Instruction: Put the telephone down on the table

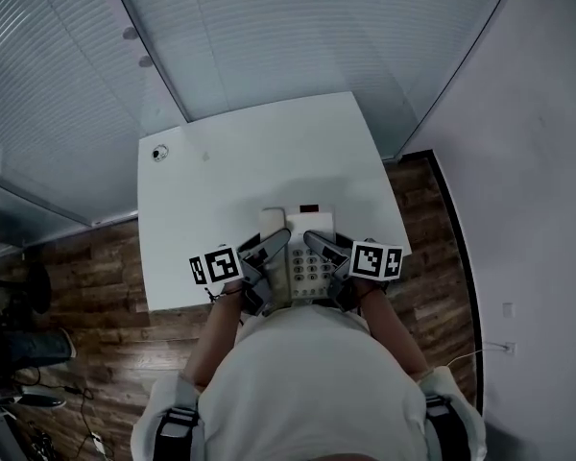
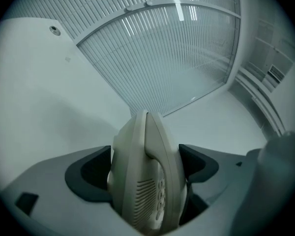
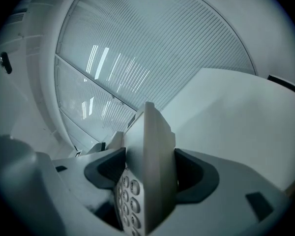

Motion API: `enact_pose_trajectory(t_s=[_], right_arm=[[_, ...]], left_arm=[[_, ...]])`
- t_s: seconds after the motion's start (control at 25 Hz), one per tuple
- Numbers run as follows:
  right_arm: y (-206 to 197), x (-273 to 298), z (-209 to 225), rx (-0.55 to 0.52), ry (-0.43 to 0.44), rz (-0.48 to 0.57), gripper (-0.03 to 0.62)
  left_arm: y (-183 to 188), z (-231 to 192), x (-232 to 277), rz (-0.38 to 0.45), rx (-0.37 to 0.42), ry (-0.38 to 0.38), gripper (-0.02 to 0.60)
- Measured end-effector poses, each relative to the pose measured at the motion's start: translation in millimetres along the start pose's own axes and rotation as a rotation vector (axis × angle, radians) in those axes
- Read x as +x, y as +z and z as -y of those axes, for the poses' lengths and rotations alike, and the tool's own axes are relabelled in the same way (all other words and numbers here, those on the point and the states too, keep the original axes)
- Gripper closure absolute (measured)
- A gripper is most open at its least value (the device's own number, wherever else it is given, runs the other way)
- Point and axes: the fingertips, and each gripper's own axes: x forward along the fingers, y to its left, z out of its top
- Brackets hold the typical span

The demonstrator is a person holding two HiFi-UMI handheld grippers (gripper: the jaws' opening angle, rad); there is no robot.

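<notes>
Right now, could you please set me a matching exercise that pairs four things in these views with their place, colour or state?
Things:
1. left gripper
2. right gripper
3. cable hole
4. floor

Descriptions:
A. near the far left corner of the table
B. shut on the keypad side of the telephone
C. shut on the telephone's handset side
D. dark wood

Pairs: 1-C, 2-B, 3-A, 4-D

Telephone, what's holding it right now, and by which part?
The telephone is held from both sides: the left hand-held gripper is shut on its handset side, the right hand-held gripper on its keypad side.
</notes>
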Motion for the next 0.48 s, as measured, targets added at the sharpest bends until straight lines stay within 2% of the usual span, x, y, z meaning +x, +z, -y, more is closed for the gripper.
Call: enact_pose_trajectory(t_s=[0.48], right_arm=[[16.4,41.4,18.0,-0.023,0.059,-0.125,0.279]], left_arm=[[21.8,-30.7,8.7,0.108,-0.048,0.086,0.172]])
